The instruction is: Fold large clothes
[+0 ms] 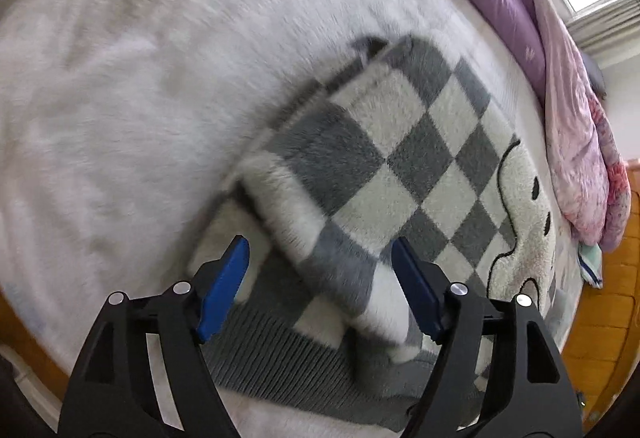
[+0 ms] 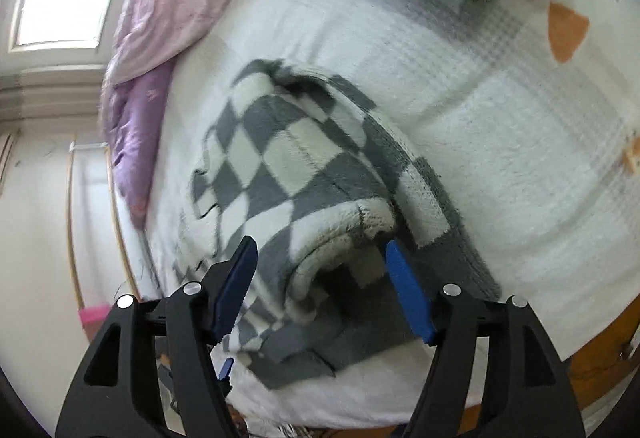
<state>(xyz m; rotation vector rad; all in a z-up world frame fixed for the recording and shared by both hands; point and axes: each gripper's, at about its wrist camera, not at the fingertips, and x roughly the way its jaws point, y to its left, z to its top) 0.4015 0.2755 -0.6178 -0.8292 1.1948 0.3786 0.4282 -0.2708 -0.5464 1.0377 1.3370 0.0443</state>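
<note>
I see the checkered sweater mid-frame on the white bed, running lower left to upper right. My left gripper and right gripper hover released, straddling folded edges.

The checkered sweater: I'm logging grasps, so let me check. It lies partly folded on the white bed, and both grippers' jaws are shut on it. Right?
Not quite. The checkered sweater does lie partly folded on the white bed, but both wrist views show the left gripper and right gripper with jaws open.
</note>
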